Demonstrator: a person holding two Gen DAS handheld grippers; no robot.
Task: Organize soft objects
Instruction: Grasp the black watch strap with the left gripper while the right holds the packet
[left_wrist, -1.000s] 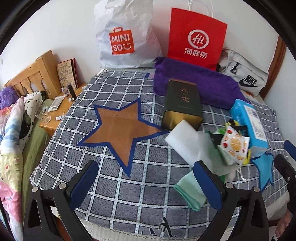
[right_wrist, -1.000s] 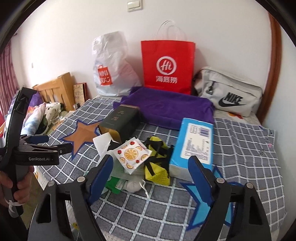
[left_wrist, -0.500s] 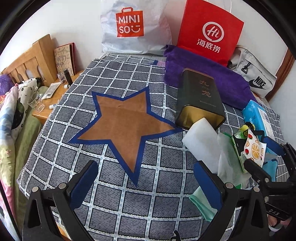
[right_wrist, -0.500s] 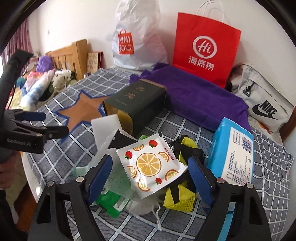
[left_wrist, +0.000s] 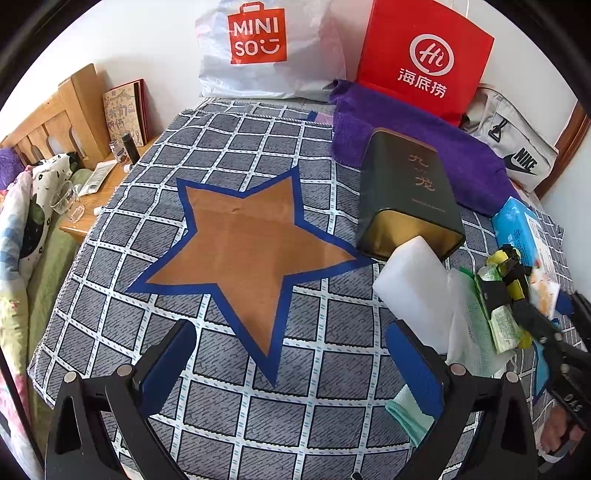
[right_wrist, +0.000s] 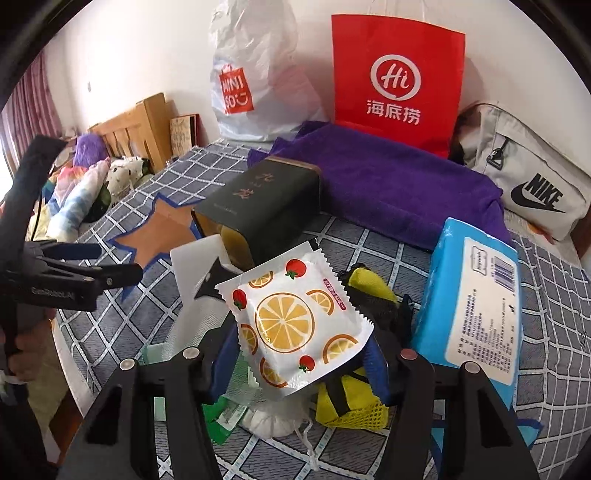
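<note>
A white packet printed with orange slices (right_wrist: 295, 325) tops a pile of soft things on the checked blanket (left_wrist: 236, 406). My right gripper (right_wrist: 299, 360) is closing on it, and its blue pads (right_wrist: 221, 354) meet the packet's two side edges. Under it lie a yellow mesh bag (right_wrist: 354, 402), a white drawstring pouch (right_wrist: 273, 417), green wrappers and a white foam block (left_wrist: 413, 291). My left gripper (left_wrist: 291, 369) hangs open over the brown star, left of the pile, holding nothing. In the left wrist view the right gripper (left_wrist: 532, 295) sits at the pile's right.
A dark green tin (left_wrist: 410, 195) lies on its side behind the pile, a blue tissue pack (right_wrist: 476, 299) to its right. A purple towel (right_wrist: 388, 184), red paper bag (right_wrist: 395, 85), Miniso bag (left_wrist: 266, 48) and Nike bag (right_wrist: 528, 184) line the wall. Wooden bedside table (left_wrist: 110, 184) at left.
Both grippers came down and forward toward the bed. The right gripper's jaws narrowed from wide apart to the sides of the orange-print packet. The left gripper stayed open.
</note>
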